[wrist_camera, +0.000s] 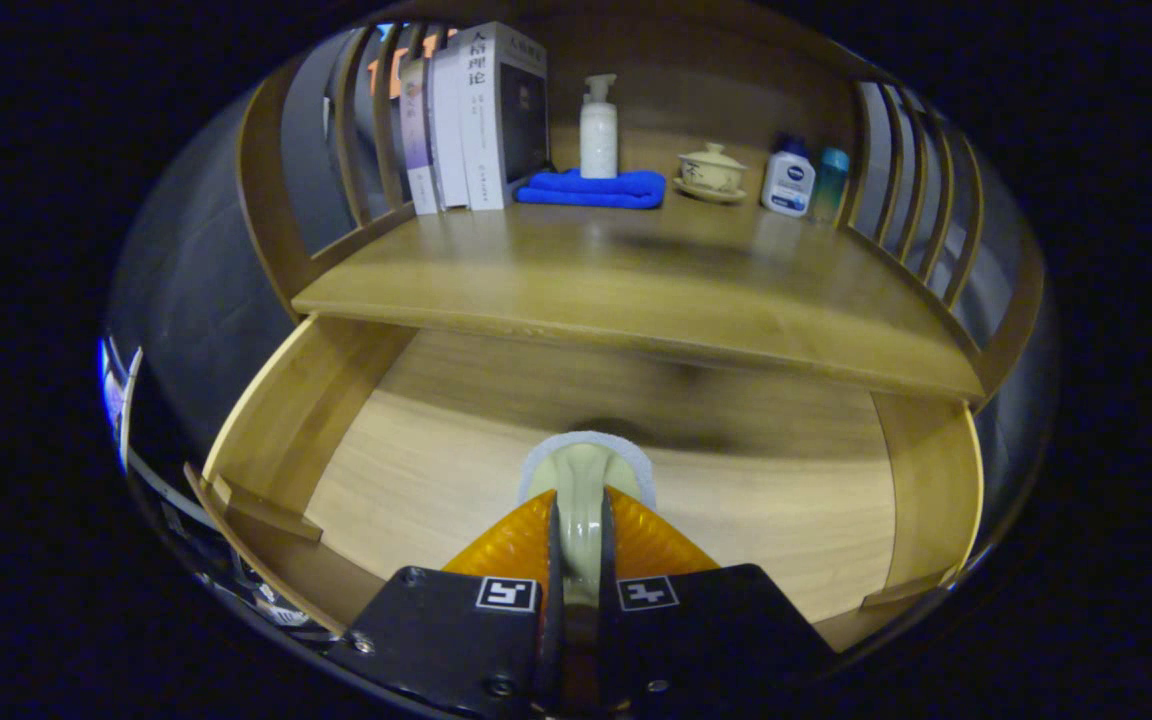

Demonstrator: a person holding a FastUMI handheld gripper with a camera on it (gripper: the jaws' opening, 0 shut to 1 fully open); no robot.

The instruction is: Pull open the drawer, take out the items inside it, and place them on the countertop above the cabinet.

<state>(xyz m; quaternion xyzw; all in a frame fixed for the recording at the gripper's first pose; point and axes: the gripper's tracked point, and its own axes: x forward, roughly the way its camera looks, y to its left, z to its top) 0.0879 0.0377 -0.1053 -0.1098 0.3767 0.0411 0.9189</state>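
The wooden drawer (416, 470) stands pulled open below the countertop (636, 285). My gripper (581, 505) hangs over the middle of the drawer. Its orange fingers (508, 545) are shut on a pale green item with a white fuzzy rim (584, 465), which sticks out ahead of the fingertips. The item's far side and its underside are hidden. The bare drawer floor shows around it, with a dark shadow just beyond the item. The countertop's front edge lies a little beyond and above the held item.
At the back of the countertop stand several books (476, 120), a white pump bottle (598, 130) on a folded blue cloth (591, 188), a lidded tea cup (711, 172), a white bottle with a blue cap (788, 178) and a teal bottle (831, 180). Slatted wooden rails (921, 200) flank both sides.
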